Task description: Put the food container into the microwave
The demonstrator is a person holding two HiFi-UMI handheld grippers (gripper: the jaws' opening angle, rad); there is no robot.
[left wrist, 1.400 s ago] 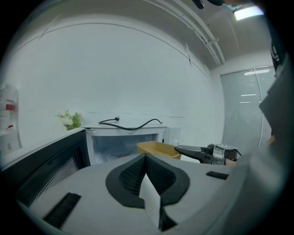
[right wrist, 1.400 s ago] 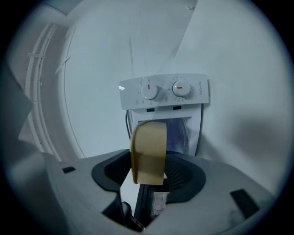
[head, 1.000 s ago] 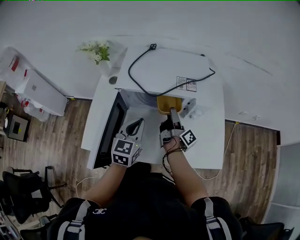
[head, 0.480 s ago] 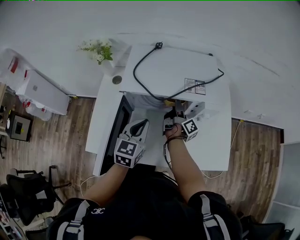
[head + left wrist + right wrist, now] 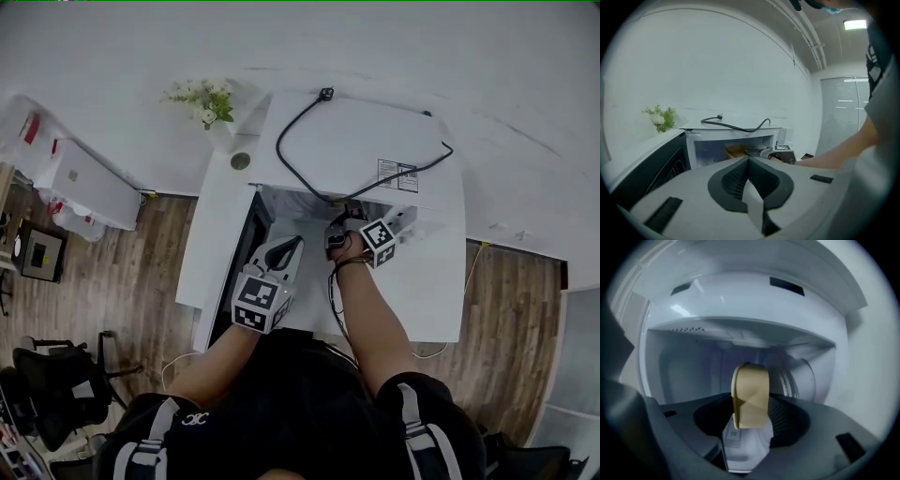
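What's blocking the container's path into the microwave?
Nothing visible. The door is swung open to the left, no object shows inside the microwave, and the right claw holds the container right at the opening.

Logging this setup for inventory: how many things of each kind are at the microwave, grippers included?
Grippers: 2, left gripper and right gripper
Microwave: 1
Food container: 1
Power cord: 1
Flower bunch: 1
Total: 6

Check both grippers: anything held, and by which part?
Right gripper is shut on the tan food container, pinching its near edge, inside the microwave. Left gripper is shut on nothing.
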